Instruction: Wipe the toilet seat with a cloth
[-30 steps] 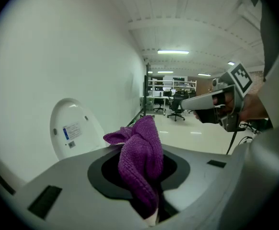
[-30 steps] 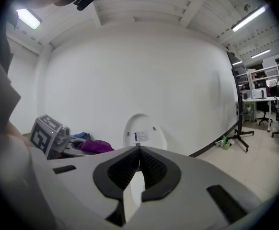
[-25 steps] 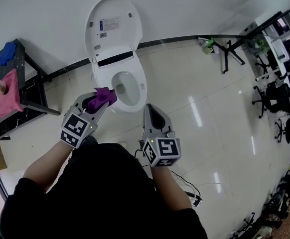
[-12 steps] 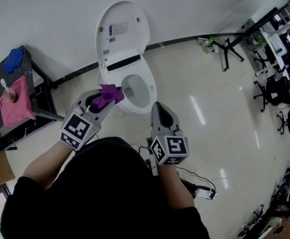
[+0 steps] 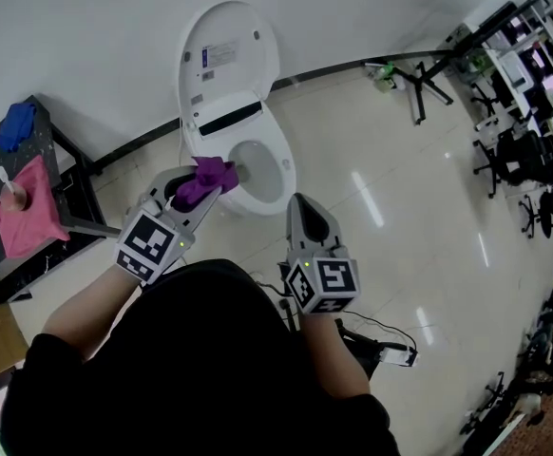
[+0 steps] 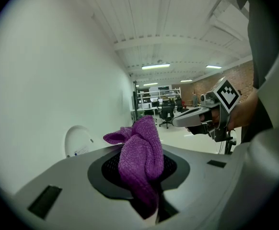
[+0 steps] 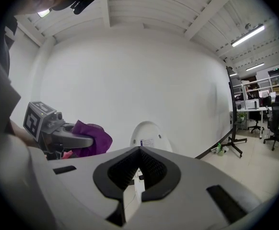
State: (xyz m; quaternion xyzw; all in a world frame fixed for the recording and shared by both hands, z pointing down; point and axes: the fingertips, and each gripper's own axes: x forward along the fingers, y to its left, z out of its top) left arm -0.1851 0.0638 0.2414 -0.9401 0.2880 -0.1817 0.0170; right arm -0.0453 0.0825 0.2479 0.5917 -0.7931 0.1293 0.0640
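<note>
A white toilet (image 5: 257, 198) stands against the wall with its lid (image 5: 227, 57) raised; the lid also shows in the right gripper view (image 7: 149, 135). My left gripper (image 5: 200, 186) is shut on a purple cloth (image 5: 205, 178), held over the left front rim of the seat. In the left gripper view the purple cloth (image 6: 140, 159) bulges out from between the jaws. My right gripper (image 5: 305, 218) hovers just off the bowl's front right, its jaws closed with nothing between them (image 7: 138, 186).
A black side table (image 5: 39, 207) at the left carries a pink cloth (image 5: 25, 207) and a blue item (image 5: 15, 126). A black stand (image 5: 414, 74) and office chairs (image 5: 514, 160) lie at the far right. A cable and small device (image 5: 386, 350) sit on the floor behind me.
The view shifted slightly; my left gripper with the purple cloth has edged up toward the toilet seat's rim. The right gripper has stayed about where it was.
</note>
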